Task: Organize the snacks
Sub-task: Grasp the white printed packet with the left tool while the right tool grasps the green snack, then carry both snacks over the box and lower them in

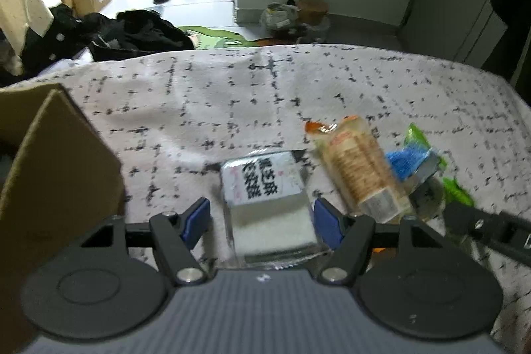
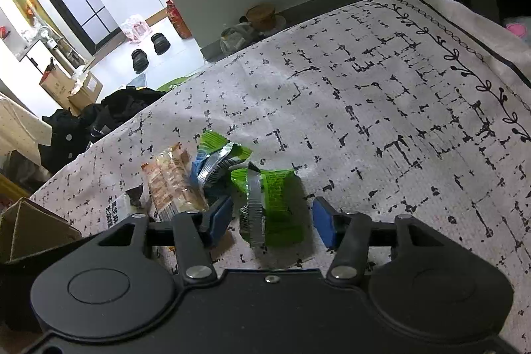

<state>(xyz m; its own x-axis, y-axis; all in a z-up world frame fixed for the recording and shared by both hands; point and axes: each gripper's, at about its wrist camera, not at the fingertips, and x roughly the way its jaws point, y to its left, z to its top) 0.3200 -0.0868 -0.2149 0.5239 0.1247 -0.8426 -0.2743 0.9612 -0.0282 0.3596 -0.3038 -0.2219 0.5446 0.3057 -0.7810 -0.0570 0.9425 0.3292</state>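
Straddled by the left gripper (image 1: 262, 223), a clear-wrapped white snack block (image 1: 265, 204) with black lettering lies flat on the patterned cloth (image 1: 205, 102); the blue pads (image 1: 199, 218) stand partly open on either side of it, close to its edges but seemingly not pressing, so nothing looks held yet. Just to its right lies a tan cracker packet (image 1: 358, 168), and touching that a small heap of blue, silver and green wrappers (image 1: 418, 161). From the right wrist view, the right gripper (image 2: 270, 223) brackets a green packet (image 2: 275, 208) with a silver crimped seam, its jaws about half open and with a gap showing on both sides, so it too has not gripped. Beyond it are the other green and blue wrappers (image 2: 219, 155) and the cracker packet (image 2: 172, 184). An open cardboard box (image 1: 63, 161) stands at the left edge of the cloth, near the white block and well apart from the green packet; it is probably where the snacks go. Both hands appear to be at the reach-and-grasp step, with every visible snack on the cloth. Next each gripper should close on its packet squarely, gently enough not to crush it, lift clear of the neighbours, and carry it toward the box.
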